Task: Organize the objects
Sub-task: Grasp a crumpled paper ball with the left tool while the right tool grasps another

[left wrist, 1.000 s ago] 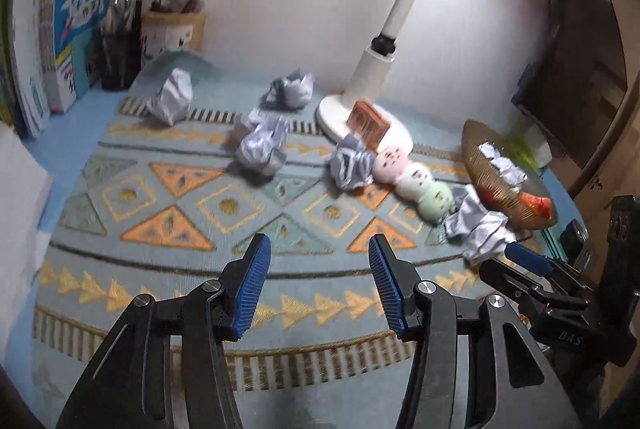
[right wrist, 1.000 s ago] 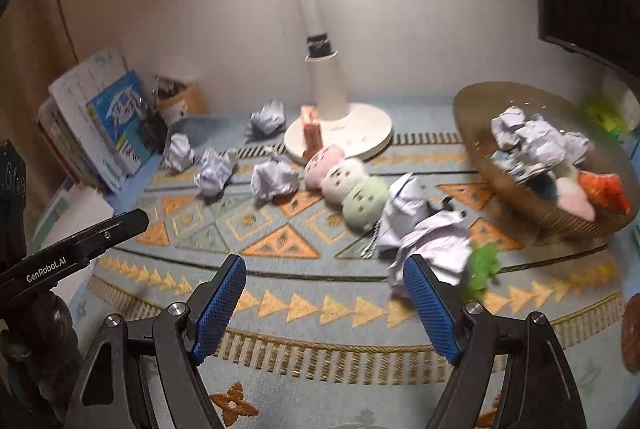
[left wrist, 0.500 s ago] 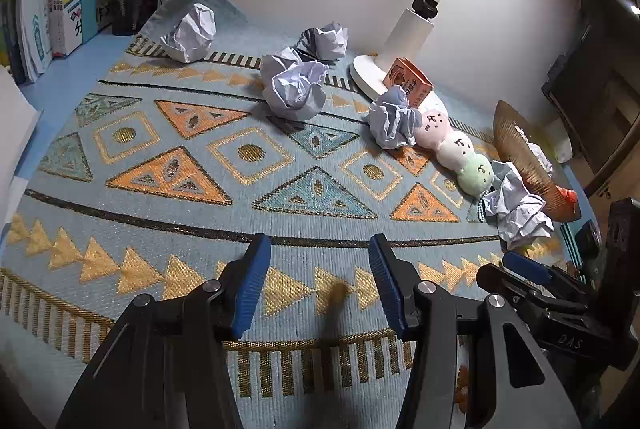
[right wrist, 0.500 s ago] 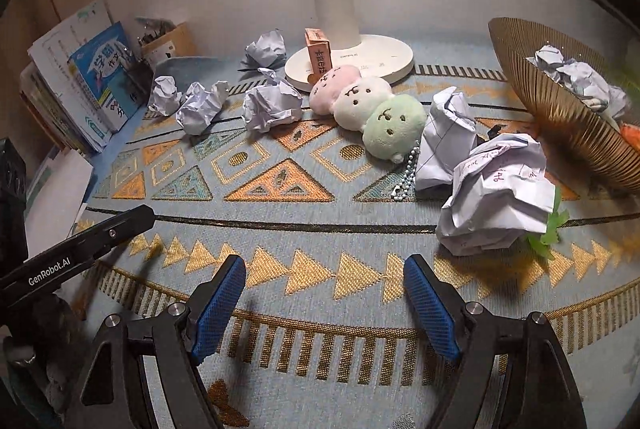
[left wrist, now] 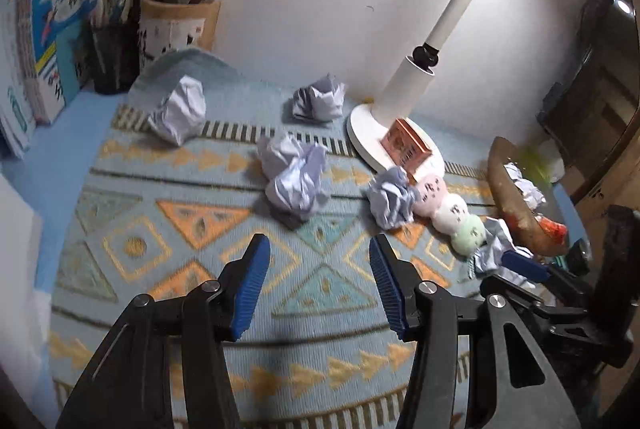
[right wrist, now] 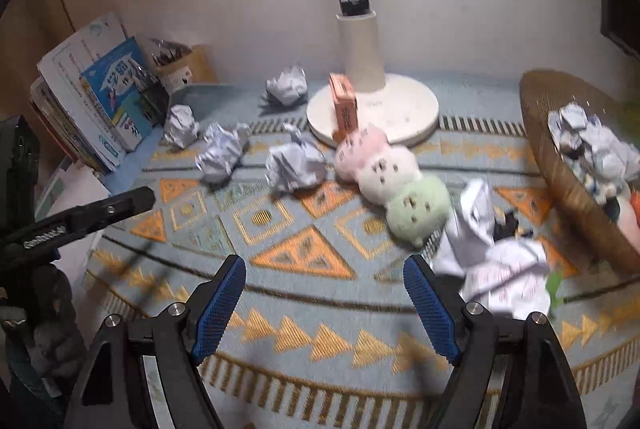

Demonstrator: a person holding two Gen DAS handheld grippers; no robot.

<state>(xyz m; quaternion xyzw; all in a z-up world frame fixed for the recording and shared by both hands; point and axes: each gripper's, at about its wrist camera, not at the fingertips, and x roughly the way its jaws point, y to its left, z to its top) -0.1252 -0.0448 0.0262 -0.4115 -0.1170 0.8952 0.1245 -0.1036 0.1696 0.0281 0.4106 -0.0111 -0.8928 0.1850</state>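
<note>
Several crumpled paper balls lie on the patterned mat: one [left wrist: 296, 181] just ahead of my left gripper [left wrist: 318, 281], one [left wrist: 390, 197] beside the plush toy, others [left wrist: 180, 113] [left wrist: 318, 103] further back. My left gripper is open and empty above the mat. My right gripper [right wrist: 324, 305] is open and empty, with two paper balls [right wrist: 508, 277] [right wrist: 470, 225] to its right. A pink, white and green plush toy [right wrist: 392, 181] lies mid-mat. A woven basket [right wrist: 568, 181] at right holds paper balls.
A white lamp base [right wrist: 400, 105] with an orange box [right wrist: 344, 105] stands at the back. Books [left wrist: 52, 41] and pen holders [left wrist: 116, 45] stand at the back left. The other gripper shows at each view's edge [left wrist: 560, 293] [right wrist: 72, 221].
Both grippers have risen and moved forward over the mat, after dipping low half a second ago. The left one is closer to the middle paper ball. Both stay open.
</note>
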